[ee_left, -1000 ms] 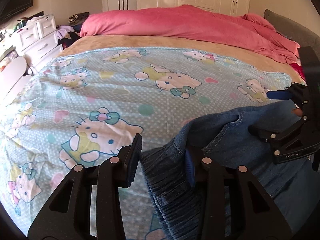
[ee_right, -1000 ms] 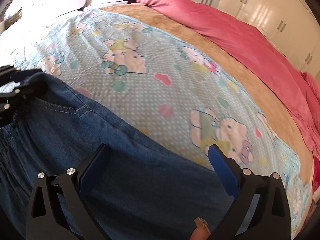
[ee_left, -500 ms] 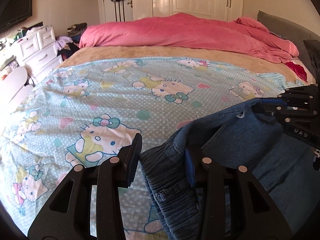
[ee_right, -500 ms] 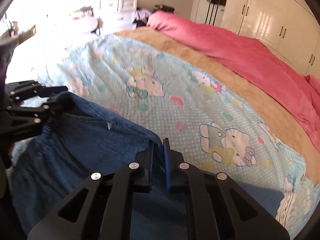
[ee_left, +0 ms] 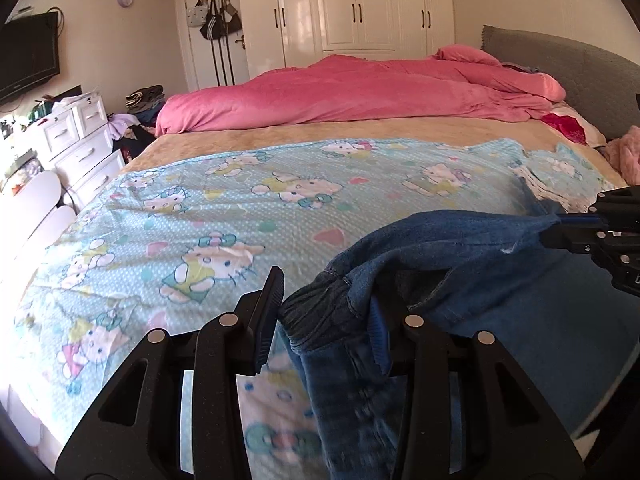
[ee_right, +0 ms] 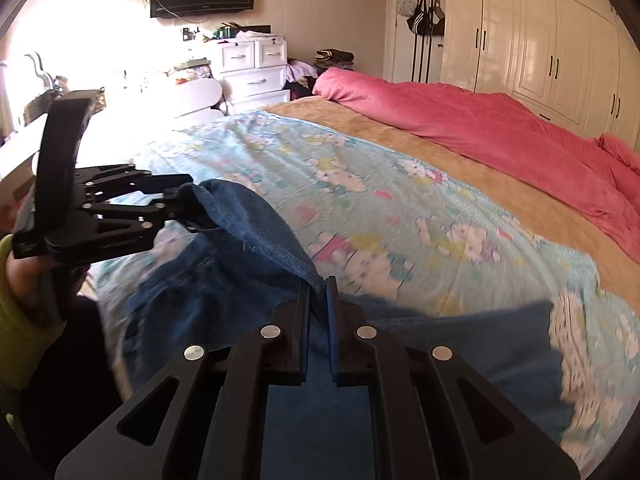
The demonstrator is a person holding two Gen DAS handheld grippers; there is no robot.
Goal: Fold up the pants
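Observation:
Blue denim pants (ee_left: 460,248) lie at the near edge of the bed, and their waist edge is lifted and stretched between both grippers. My left gripper (ee_left: 325,314) is shut on the bunched elastic waistband, which fills the gap between its fingers. In the right wrist view my right gripper (ee_right: 319,296) is shut on the pants (ee_right: 248,232) at a thin denim edge. The right gripper (ee_left: 560,226) shows at the right of the left wrist view, pinching the far corner. The left gripper (ee_right: 180,200) shows at the left, held by a hand in a yellow-green sleeve (ee_right: 16,308).
The bed carries a light blue cartoon-cat sheet (ee_left: 240,208) over a tan blanket (ee_left: 320,136), with a pink duvet (ee_left: 360,92) heaped along the far side. A white dresser (ee_left: 80,140) stands to the left and a grey headboard (ee_left: 560,64) to the right.
My right gripper went from wide open over the denim to shut on its edge. Both grippers then rose, lifting the waist edge off the sheet.

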